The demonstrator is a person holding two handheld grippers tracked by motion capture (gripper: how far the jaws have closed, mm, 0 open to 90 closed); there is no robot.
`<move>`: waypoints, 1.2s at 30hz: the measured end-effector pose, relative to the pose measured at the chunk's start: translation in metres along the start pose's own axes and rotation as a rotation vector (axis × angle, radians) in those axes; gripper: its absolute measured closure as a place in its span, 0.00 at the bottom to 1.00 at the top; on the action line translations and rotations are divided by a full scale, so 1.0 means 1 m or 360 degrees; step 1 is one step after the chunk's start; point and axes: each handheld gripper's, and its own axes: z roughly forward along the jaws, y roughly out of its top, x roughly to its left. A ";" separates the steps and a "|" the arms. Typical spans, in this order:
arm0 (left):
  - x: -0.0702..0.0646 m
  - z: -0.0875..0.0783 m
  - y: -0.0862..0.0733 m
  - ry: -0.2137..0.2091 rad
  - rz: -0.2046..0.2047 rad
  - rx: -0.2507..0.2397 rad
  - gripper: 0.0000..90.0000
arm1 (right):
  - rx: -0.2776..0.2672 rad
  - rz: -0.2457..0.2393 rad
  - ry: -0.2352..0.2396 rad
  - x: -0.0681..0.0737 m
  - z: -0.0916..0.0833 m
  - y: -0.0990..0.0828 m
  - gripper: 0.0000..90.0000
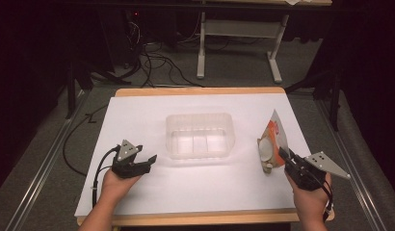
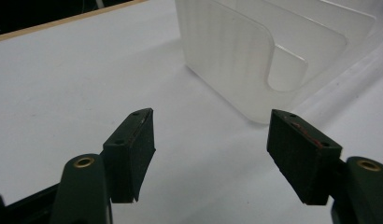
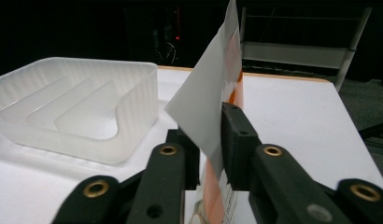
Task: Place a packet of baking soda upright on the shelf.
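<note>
The high view looks down over the whole table (image 1: 138, 192); both gripper views sit low and close, sharing the clear bin (image 2: 236, 56).

Orange-and-white snack pouch (image 1: 273, 140), flat foil-type bag with white back panel, standing roughly upright and tilted, top corner pointing up, on white table cover right of clear plastic divided container (image 1: 200, 135). Its lower edge sits between the right gripper's (image 1: 283, 155) pads. Pouch and container apart.
</note>
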 end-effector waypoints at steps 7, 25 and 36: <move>-0.003 0.002 0.001 -0.0019 0.0050 0.0003 0.36 | 0.0043 0.0014 0.0005 -0.002 0.014 -0.006 0.80; -0.007 -0.001 0.002 -0.0023 0.0054 -0.0001 0.36 | 0.0019 0.0008 -0.0101 -0.001 0.022 -0.009 0.88; -0.006 0.000 0.002 -0.0023 0.0056 -0.0006 0.36 | 0.0033 0.0000 -0.0105 0.000 0.024 -0.003 1.00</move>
